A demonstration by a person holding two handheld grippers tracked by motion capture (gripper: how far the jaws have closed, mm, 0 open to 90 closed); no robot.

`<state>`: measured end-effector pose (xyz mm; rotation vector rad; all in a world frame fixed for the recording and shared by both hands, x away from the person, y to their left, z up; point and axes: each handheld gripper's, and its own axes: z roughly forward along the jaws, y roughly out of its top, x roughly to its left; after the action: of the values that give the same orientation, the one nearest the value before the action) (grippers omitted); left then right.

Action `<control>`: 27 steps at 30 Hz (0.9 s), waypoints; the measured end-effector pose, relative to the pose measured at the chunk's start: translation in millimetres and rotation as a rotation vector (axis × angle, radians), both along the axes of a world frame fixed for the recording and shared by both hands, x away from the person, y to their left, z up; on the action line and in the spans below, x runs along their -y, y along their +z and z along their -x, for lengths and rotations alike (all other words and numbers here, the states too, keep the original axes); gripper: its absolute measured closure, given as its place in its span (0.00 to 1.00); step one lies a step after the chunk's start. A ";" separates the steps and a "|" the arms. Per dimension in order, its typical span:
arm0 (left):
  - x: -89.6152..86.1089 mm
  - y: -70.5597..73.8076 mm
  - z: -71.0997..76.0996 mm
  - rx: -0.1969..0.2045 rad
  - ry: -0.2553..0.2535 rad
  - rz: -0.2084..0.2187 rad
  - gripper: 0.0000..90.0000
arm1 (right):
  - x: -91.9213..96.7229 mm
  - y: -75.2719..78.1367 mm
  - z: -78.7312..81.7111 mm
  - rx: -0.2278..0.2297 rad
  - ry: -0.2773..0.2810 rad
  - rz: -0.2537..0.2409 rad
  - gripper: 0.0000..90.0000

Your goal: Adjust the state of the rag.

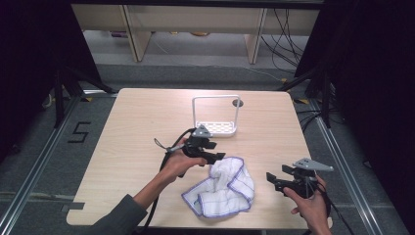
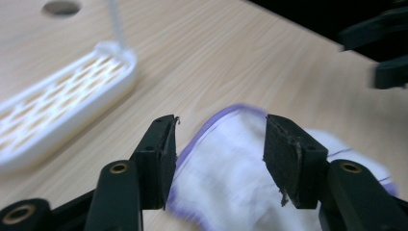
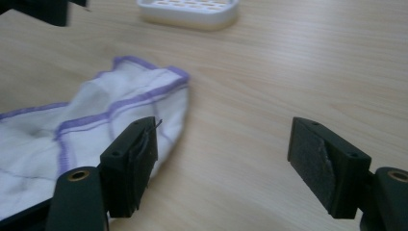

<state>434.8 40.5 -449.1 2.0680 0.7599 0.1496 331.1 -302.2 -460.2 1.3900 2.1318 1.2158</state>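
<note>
Cloth (image 1: 222, 188) lay crumpled at lower centre of worktop (image 1: 137, 127): soft, light; best pinched at purple hem. Left tongs (image 1: 215, 156) and right tongs (image 1: 272, 180) stood open, empty.

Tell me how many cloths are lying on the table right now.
1. A single white cloth with purple edging lies crumpled near the table's front edge, just below the left gripper and left of the right gripper.
</note>
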 end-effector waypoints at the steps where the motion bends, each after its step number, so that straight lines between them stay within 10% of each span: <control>1: -3.5 -3.9 -1.9 -0.012 0.005 -0.003 0.49 | -10.7 4.5 5.3 -0.025 0.012 -0.003 0.30; 9: -12.4 -34.3 -12.5 -0.075 0.031 -0.072 0.44 | -47.0 8.2 14.1 0.006 0.158 0.020 0.30; 14: -3.5 -45.4 -14.1 -0.086 0.012 -0.103 0.42 | -71.6 1.8 20.8 -0.064 0.196 0.018 0.29; 21: 10.0 -58.0 -16.2 -0.093 -0.015 -0.109 0.47 | -100.0 -11.4 20.3 -0.034 0.242 0.141 0.28; 27: 12.6 -61.2 -15.1 -0.019 -0.074 -0.108 0.88 | -108.9 -26.5 5.4 -0.060 0.285 0.268 0.70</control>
<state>449.9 27.9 -510.3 2.1991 0.6987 0.1326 325.7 -193.3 -486.7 1.0494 2.4914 0.9418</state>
